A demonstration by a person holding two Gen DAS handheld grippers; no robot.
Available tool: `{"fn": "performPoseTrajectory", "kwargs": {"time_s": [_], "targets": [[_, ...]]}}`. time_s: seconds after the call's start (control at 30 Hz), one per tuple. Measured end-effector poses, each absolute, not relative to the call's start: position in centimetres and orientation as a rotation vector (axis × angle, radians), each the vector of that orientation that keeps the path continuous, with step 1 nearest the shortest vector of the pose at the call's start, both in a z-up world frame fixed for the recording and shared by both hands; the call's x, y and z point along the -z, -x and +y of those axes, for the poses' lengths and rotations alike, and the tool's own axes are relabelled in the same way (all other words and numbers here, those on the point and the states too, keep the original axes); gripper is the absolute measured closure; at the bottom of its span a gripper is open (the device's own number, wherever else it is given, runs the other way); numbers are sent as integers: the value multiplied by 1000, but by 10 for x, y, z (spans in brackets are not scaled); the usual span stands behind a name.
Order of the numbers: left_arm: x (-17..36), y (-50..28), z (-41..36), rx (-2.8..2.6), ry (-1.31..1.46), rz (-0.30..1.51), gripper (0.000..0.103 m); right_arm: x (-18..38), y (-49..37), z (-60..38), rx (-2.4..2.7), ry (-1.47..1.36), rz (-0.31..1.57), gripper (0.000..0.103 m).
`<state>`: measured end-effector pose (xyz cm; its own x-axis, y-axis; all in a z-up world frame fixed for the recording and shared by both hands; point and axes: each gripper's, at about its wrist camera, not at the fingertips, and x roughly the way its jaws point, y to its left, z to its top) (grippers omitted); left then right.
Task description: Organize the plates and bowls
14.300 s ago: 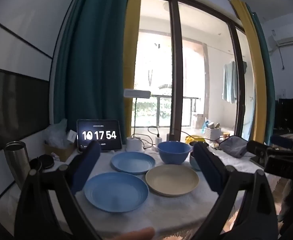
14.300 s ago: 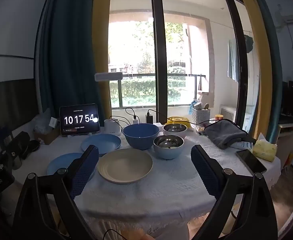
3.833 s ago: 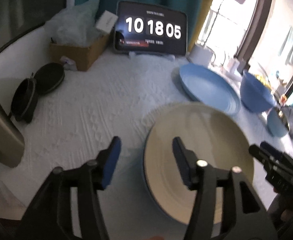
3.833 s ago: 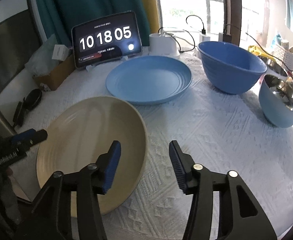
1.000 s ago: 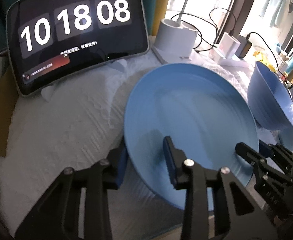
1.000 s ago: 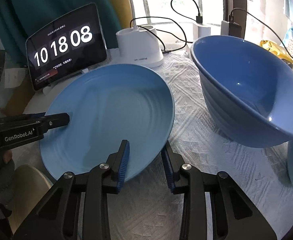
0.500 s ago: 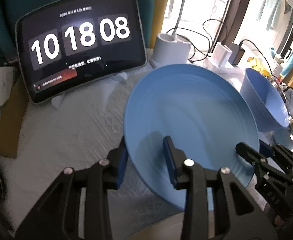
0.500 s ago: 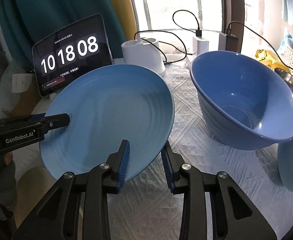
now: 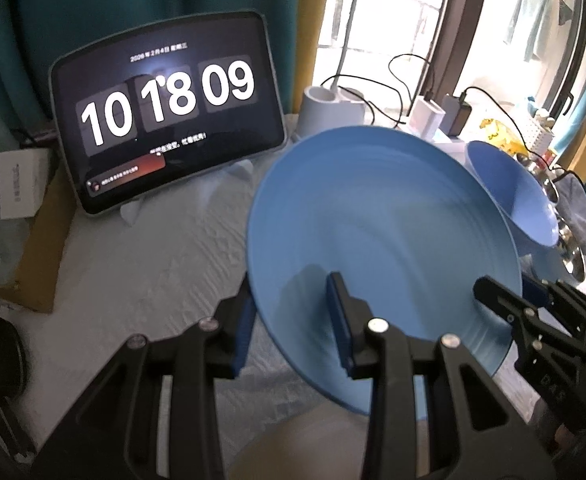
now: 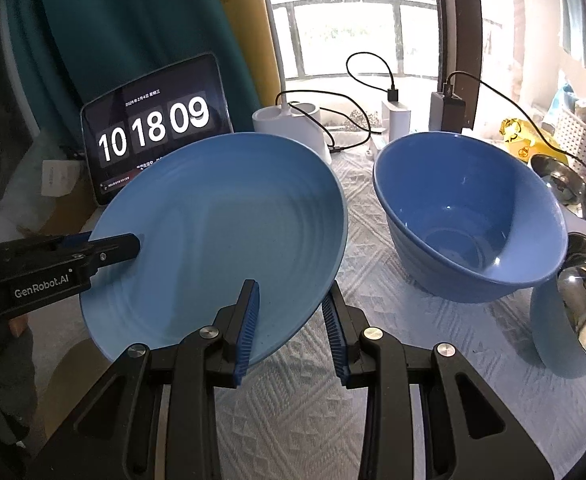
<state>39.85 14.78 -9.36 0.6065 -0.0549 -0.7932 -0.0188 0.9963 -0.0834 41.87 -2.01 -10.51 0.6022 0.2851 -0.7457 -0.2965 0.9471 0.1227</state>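
A blue plate (image 9: 377, 236) (image 10: 229, 232) is held tilted above the white tablecloth by both grippers. My left gripper (image 9: 293, 316) is shut on its left rim; it also shows in the right wrist view (image 10: 121, 246). My right gripper (image 10: 291, 308) is shut on its right rim; it also shows in the left wrist view (image 9: 489, 292). A cream plate (image 9: 313, 440) lies under the blue plate's near edge. A large blue bowl (image 10: 469, 216) stands to the right, with steel-lined bowls (image 10: 573, 300) beyond it.
A tablet clock (image 9: 165, 128) stands at the back left beside a cardboard box (image 9: 41, 248). A white lamp base (image 10: 293, 124), chargers and cables (image 10: 397, 116) line the window side. Black round items (image 9: 1, 352) lie at the left table edge.
Both grippers have lifted the blue plate higher and tilted it more. The clock has gone from 10:18:08 to 10:18:09.
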Motion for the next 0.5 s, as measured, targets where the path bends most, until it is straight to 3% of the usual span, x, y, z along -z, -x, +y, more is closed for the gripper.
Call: {"fn": "performPoseTrajectory", "kwargs": {"time_s": [0.5], "targets": [[84, -371, 149, 26, 75, 898, 68, 88, -393, -19, -341, 20, 830, 68]]}}
